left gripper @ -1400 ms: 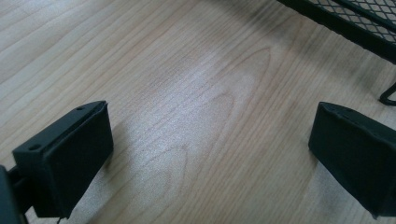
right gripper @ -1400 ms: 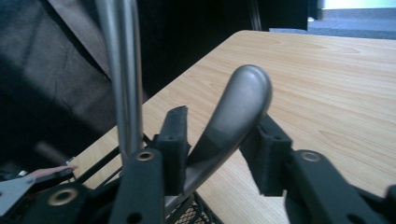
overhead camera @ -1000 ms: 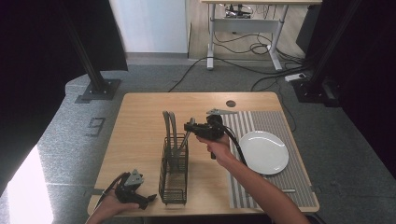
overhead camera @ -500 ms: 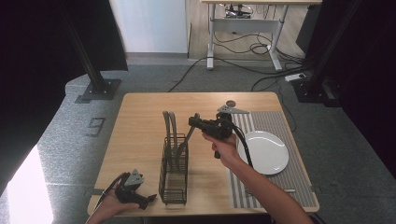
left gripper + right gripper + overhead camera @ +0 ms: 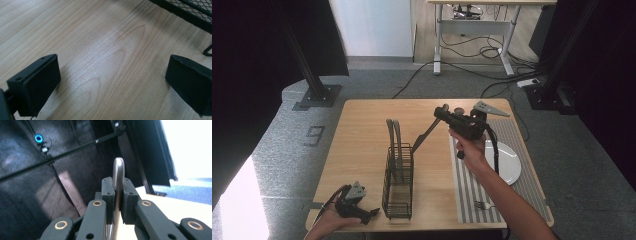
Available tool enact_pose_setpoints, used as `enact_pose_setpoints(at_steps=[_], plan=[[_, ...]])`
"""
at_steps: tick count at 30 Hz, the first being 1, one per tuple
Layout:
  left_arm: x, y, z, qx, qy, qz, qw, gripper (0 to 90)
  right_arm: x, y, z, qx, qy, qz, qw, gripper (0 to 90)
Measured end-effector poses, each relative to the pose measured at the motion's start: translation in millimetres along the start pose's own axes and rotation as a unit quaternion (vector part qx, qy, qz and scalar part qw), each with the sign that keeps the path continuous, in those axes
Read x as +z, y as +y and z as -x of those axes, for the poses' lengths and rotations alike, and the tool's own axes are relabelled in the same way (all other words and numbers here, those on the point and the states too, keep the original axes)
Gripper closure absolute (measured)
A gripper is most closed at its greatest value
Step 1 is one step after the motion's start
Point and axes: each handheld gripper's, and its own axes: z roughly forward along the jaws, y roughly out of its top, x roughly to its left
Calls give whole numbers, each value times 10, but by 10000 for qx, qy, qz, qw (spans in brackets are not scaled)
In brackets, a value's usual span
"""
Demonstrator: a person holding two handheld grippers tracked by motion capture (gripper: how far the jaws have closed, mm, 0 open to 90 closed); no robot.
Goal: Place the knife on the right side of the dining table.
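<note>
Steel, by the dull shine of it: the right gripper point(image 5: 443, 114) is clamped on the rounded end of a piece of cutlery, most likely a knife point(image 5: 424, 136), and in the right gripper view that end point(image 5: 118, 173) stands up between the two closed jaws. Taking the black wire rack point(image 5: 398, 177) as the landmark, the knife hangs in the air just to the right of the rack's far end, slanting down from the gripper toward the rack top, its lower tip close to the rim; whether it touches the wire cannot be told. Two curved grey handles point(image 5: 394, 136) stick up out of the rack's far end. The left gripper point(image 5: 354, 204) rests on the wooden table point(image 5: 362, 130) just left of the rack's near end, its jaws spread wide with nothing between them and bare wood below. Right of the rack lies a striped mat point(image 5: 467, 190), and on it a white plate point(image 5: 507, 162). The knife should be stiff, fairly light and smooth, so it can swivel or slip in a grip taken so near its end. A hold further down the handle, across its flat sides, would keep it steadier while the tip is steered between the wires.
</note>
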Motion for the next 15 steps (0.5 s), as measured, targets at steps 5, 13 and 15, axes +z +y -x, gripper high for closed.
enact_pose_setpoints(at_steps=[5,13,15], plan=[[0,0,0,-1,0,0,10000,0,-155,88,15,-167,-154,169,9996,828],[0,0,0,-1,4,-3,10000,0,-192,-15,169,-150,-378,39,9992,828],[-1,0,0,1,3,-6,10000,0,-174,-84,252,-75,-458,-26,9989,828]])
